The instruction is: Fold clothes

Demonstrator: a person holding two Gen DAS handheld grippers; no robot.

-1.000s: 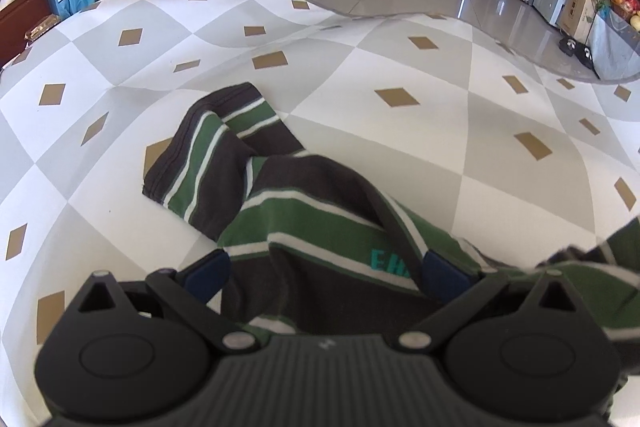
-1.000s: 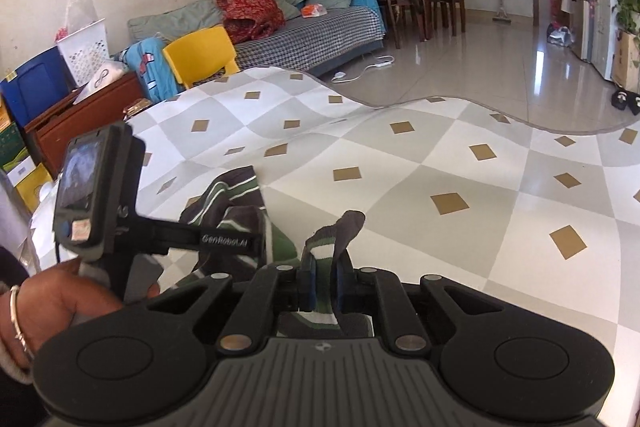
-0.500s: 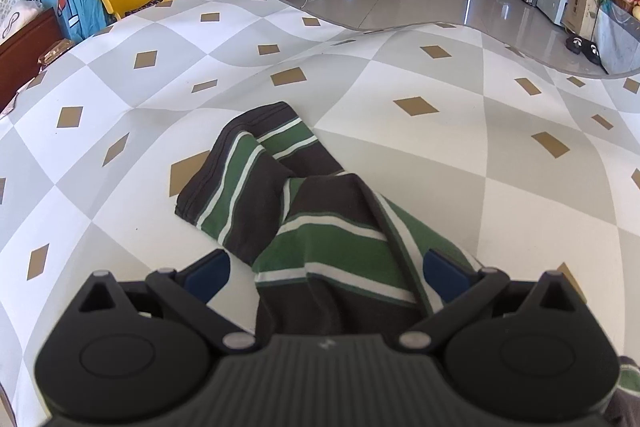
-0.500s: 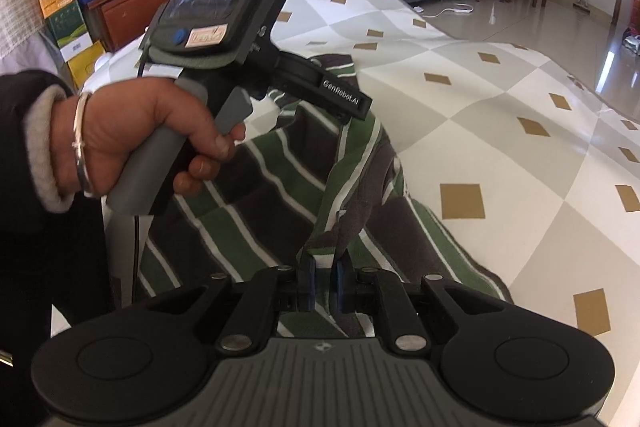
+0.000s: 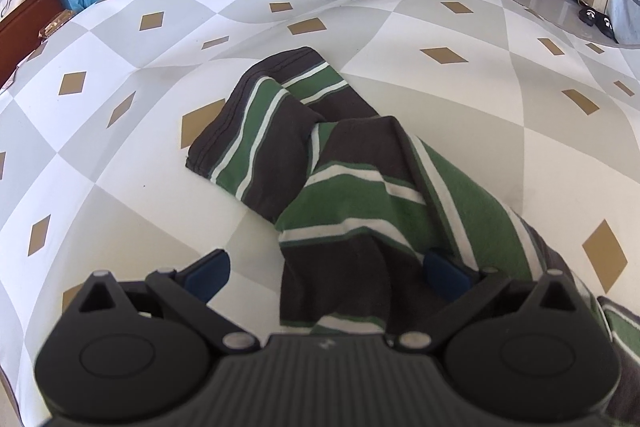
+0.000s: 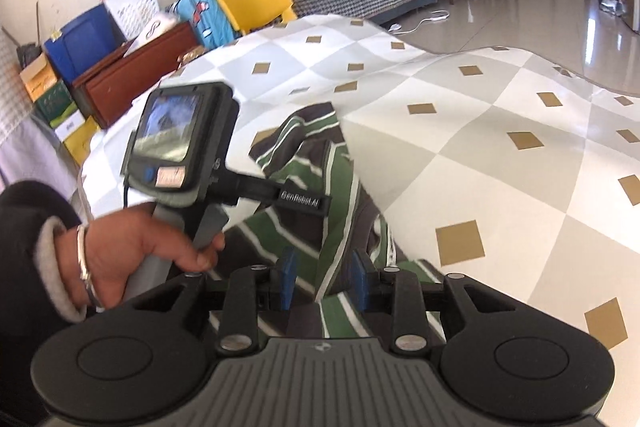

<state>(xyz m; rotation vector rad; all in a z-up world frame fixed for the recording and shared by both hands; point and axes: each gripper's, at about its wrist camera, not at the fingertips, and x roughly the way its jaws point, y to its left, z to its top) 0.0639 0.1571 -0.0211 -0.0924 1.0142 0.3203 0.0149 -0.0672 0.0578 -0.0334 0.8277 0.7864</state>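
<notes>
Now: fold step, release phase. Shirt [image 5: 352, 195], striped green, dark and white, lies bunched on the checked cloth [image 5: 460, 115] over the table, one sleeve end lying flat toward the far side, the body heaped toward me.

Left gripper [image 5: 326, 269]: jaws wide apart, pointing steeply down at the heap. A dark fold of shirt runs up between the blue pads [image 5: 208, 273]; the right pad touches or sits just beside fabric, the left one is clear of it. Nothing clamped. My left hand [image 6: 152, 247] shows in the right view, wrapped round the handle, bangle on the wrist.

Right gripper [image 6: 322, 281]: jaws have just been opening. A standing ridge of shirt is between the pads, nearer the right one; I see a gap on the left side, so the grip looks let go, cloth not yet dropped away.

Judgement: one fold laid down, garment far from tidy. Next move calls for backing both grippers off without dragging the ridge, then finding a clean edge (sleeve end or hem) to pinch and flatten before the next fold.

Containers, far left beyond the table: white laundry basket [image 6: 134, 3], contents not discernible; blue bin [image 6: 82, 43], lid on; cardboard boxes [image 6: 48, 87] stacked below, closed.
</notes>
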